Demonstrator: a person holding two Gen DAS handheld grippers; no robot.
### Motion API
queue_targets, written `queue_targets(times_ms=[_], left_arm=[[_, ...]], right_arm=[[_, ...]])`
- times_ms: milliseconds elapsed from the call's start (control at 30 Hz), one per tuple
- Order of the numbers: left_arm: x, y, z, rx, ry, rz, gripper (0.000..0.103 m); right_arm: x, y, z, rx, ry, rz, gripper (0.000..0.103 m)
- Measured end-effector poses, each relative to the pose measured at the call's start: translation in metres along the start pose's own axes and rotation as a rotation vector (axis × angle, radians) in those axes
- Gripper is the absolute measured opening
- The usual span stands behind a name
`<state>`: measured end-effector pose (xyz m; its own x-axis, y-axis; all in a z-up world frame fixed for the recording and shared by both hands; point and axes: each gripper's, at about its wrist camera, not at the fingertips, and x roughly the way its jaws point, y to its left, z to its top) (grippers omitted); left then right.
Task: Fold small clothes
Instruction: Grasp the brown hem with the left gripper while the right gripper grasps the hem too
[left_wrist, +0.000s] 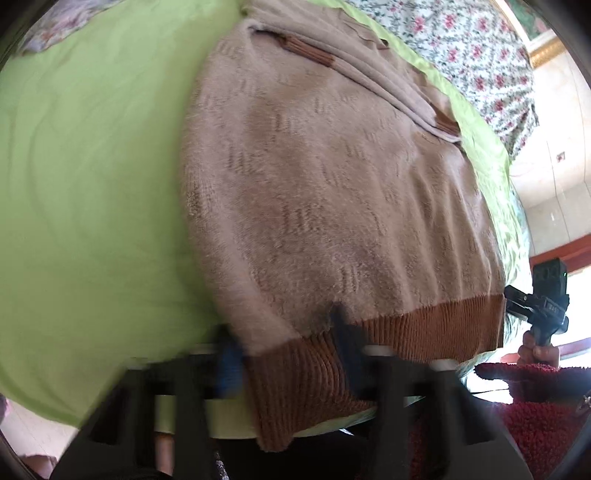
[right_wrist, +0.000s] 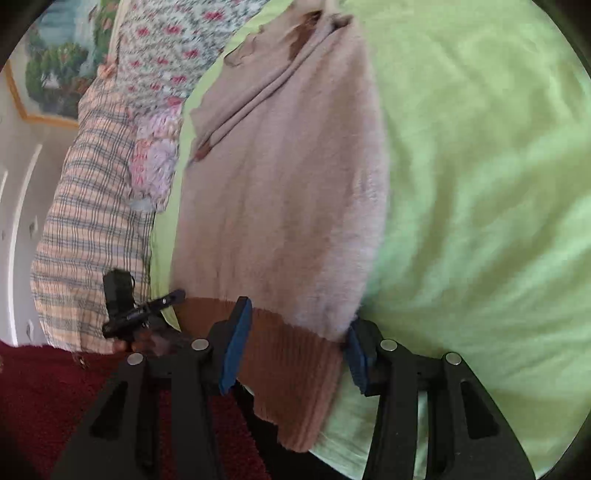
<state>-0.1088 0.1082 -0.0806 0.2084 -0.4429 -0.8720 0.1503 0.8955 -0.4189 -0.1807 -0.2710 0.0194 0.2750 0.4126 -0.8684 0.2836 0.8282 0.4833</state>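
A fuzzy beige sweater (left_wrist: 332, 192) with a brown ribbed hem (left_wrist: 424, 328) lies on the green bed sheet (left_wrist: 92, 184), its sleeves folded across the far end. My left gripper (left_wrist: 291, 354) is open, its blue-padded jaws on either side of one hem corner at the bed's near edge. My right gripper (right_wrist: 295, 350) is open too, its blue-padded jaws on either side of the other hem corner (right_wrist: 291, 373). The sweater (right_wrist: 280, 192) runs away from it. Each gripper shows at the edge of the other's view, the right one (left_wrist: 539, 299) and the left one (right_wrist: 136, 310).
A floral quilt (left_wrist: 461, 48) lies along the far side of the sheet. A plaid cloth (right_wrist: 88, 229) and a knitted pink piece (right_wrist: 155, 162) lie beside the sweater. A dark red fuzzy sleeve (right_wrist: 48, 398) is near the bed's edge.
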Motion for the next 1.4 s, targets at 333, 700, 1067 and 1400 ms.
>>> queue_targets(times_ms=[333, 700, 1067, 1400], left_arm=[[-0.005, 0.021, -0.007, -0.028, 0.053, -0.066, 0.016], [-0.021, 0.001, -0.004, 0.065, -0.009, -0.062, 0.006], [-0.099, -0.025, 0.089, 0.083, -0.306, -0.108, 0.006], [-0.067, -0.032, 0.235, 0.049, -0.428, -0.068, 0.006]], right_arm=[[-0.011, -0.015, -0.007, 0.047, 0.052, -0.019, 0.015], [-0.029, -0.004, -0.003, 0.044, 0.001, 0.083, 0.009], [-0.068, 0.043, 0.099, -0.042, -0.259, 0.167, 0.009], [-0.030, 0.030, 0.243, -0.021, -0.367, 0.069, 0.009]])
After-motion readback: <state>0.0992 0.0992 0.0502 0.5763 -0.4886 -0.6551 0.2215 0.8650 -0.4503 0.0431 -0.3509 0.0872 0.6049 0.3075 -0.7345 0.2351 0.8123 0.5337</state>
